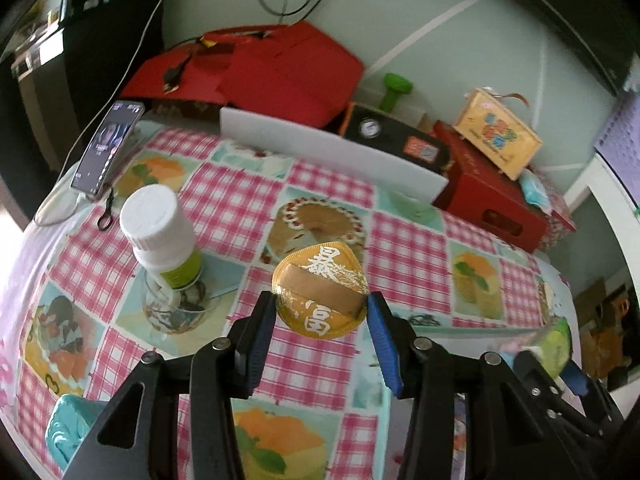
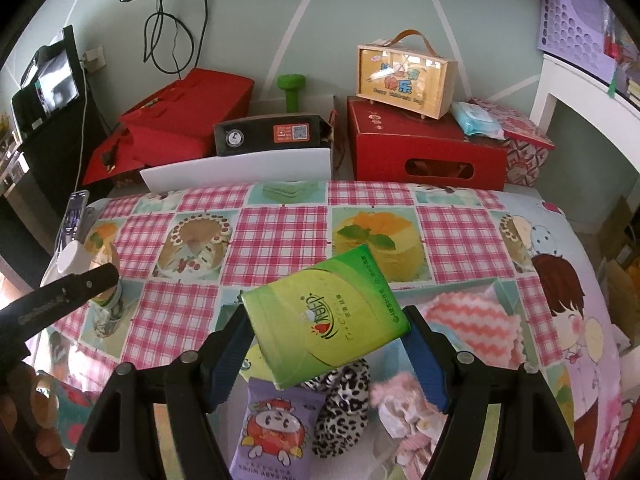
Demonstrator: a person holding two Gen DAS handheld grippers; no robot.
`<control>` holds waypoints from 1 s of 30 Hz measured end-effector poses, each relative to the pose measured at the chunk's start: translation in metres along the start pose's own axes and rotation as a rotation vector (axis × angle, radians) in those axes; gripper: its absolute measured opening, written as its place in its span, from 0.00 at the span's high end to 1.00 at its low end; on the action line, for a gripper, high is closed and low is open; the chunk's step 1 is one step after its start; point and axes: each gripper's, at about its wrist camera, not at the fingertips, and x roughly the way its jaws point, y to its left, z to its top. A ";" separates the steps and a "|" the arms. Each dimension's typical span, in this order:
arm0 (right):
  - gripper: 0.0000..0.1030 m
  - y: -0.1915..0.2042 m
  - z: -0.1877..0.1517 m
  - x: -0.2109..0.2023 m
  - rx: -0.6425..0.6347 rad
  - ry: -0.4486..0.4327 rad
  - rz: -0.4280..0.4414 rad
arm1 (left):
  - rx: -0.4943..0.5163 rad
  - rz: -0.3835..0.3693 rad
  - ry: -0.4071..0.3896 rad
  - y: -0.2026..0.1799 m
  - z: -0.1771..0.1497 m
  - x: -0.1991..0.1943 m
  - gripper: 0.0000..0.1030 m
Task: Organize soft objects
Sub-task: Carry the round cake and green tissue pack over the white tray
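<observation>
In the left wrist view my left gripper [image 1: 322, 310] is shut on a round gold pad [image 1: 320, 292] with white characters and a tan band, held above the checked tablecloth [image 1: 224, 200]. My right gripper [image 2: 326, 338] is shut on a green tissue pack [image 2: 324, 316], tilted and held in the air. Under it lie a purple wipes pack [image 2: 276, 432], a leopard-print scrunchie [image 2: 344, 408], a pink fluffy piece [image 2: 404, 412] and a pink zigzag cloth [image 2: 472, 320]. The green pack [image 1: 556, 348] also shows at the lower right of the left wrist view.
A white-capped bottle [image 1: 160, 232] stands in a glass jar to the left, with a propped phone [image 1: 108, 144] behind it. A white board [image 1: 332, 152], red boxes [image 2: 424, 148] and a yellow case [image 2: 404, 80] line the table's far edge. A teal object [image 1: 68, 428] lies near left.
</observation>
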 end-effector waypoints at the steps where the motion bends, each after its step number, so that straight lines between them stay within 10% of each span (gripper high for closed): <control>1: 0.26 -0.001 -0.001 -0.002 0.000 -0.001 -0.002 | 0.010 -0.012 -0.007 -0.004 -0.001 -0.005 0.53; 30: 0.26 -0.055 -0.082 -0.046 0.077 0.043 -0.076 | 0.333 -0.125 0.053 -0.075 -0.119 -0.043 0.53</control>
